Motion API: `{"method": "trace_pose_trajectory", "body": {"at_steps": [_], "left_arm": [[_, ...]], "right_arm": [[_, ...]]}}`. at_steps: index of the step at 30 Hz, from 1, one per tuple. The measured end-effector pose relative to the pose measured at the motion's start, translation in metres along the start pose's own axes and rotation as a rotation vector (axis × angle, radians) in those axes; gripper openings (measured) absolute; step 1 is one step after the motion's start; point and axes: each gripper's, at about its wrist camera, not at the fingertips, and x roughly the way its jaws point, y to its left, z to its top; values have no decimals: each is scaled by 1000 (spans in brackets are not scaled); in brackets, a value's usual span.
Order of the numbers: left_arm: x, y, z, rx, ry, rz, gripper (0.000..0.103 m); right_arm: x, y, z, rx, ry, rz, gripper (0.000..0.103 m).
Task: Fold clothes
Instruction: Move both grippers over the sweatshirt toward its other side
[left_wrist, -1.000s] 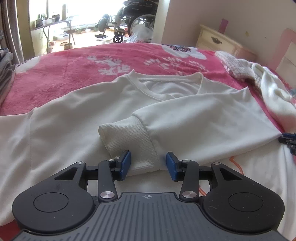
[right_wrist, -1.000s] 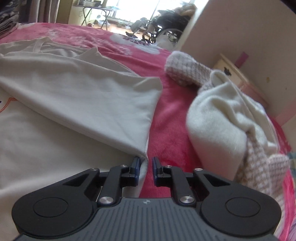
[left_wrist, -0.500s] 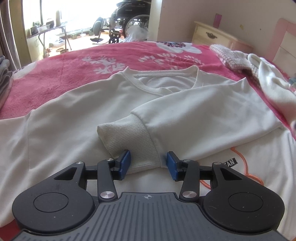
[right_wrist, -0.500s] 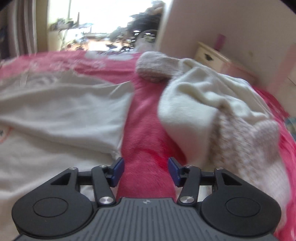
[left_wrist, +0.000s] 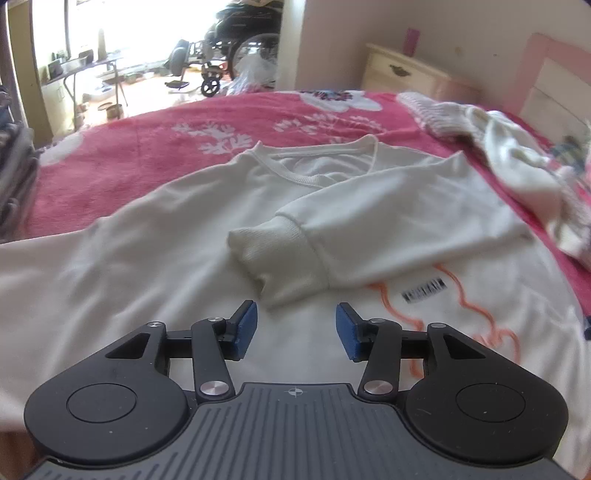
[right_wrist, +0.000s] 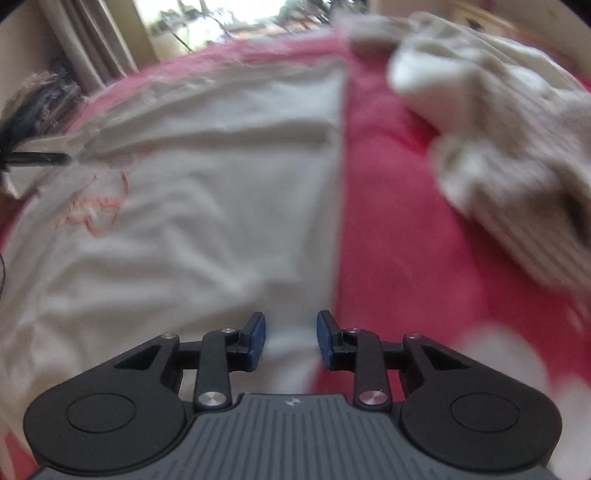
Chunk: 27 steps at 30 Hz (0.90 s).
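Starting at the left gripper (left_wrist: 295, 330): its blue rubbery pads stood well apart and were opening, nothing between them, just hovering over the flat front of the white sweatshirt (left_wrist: 155, 266). The ribbed cuff (left_wrist: 273, 258) sat just past the fingertips, chunky and rounded, free of the pads. That cuff belonged to a sleeve (left_wrist: 399, 225) folded across the chest from the right side, smooth fleece-looking cotton with soft creases. Near right of it there was an orange looping outline print (left_wrist: 469, 306) and a small black barcode-like label (left_wrist: 423, 293). Farther off, the ribbed V-ish neckline (left_wrist: 314, 162) pointed away from the camera.

The right gripper (right_wrist: 291, 341) was a blurry shot, but its pads were apart too and closing, with only the sweatshirt's right edge (right_wrist: 306, 295) under the gap; no pinch that I could see.

The whole thing lay spread on a fuzzy pink blanket (left_wrist: 147, 144) with white floral shapes. To the right sat a lumpy pile of knitwear (left_wrist: 517, 166), cream and waffle-textured. Far back, a cream nightstand (left_wrist: 406, 74) against the wall, and a wheelchair (left_wrist: 240, 48) in the bright doorway.
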Motion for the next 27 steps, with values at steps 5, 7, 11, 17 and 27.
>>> {"method": "trace_pose_trajectory", "body": {"at_steps": [5,7,11,17,27], "left_arm": [[-29,-18,-22,89,84,-181,49],[-30,-37,-37,141,147,-277,49],[-36,-66,-84,189,321,-445,49],[-63,-75,-156,313,459,-452,50],[-72,-80,-165,382,479,-444,52]], "right_arm": [[-25,28,15,-42,-71,17,34],[-19,56,28,-118,-101,92,33],[2,86,-4,-286,5,96,31],[-36,32,-65,-90,192,16,31],[-44,129,34,-252,-39,222,34]]}}
